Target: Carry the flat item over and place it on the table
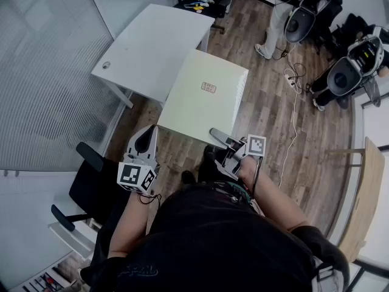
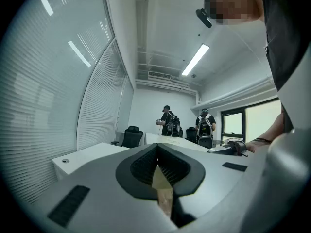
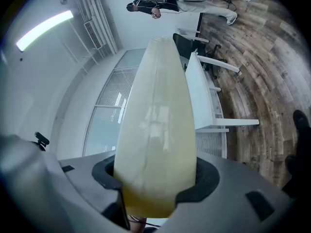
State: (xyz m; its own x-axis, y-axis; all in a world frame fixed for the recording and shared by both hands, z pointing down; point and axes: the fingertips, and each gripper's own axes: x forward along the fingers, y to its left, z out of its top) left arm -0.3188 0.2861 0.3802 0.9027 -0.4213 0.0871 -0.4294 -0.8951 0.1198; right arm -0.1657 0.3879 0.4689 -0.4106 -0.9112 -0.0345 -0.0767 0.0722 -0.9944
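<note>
Head view: right gripper point(image 1: 216, 134) grasps the flat item point(image 1: 206, 96) at its 6 o'clock edge to carry it toward the 11 o'clock table point(image 1: 152, 47); left gripper point(image 1: 150, 132) clenched, empty.

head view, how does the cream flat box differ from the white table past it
The flat box is cream with a small label in its middle; the table is plain white with a round cap near one corner. The flat box is held above the floor, the right gripper on its near edge; the table stands on its legs. Both are pale and flat-topped.
</note>
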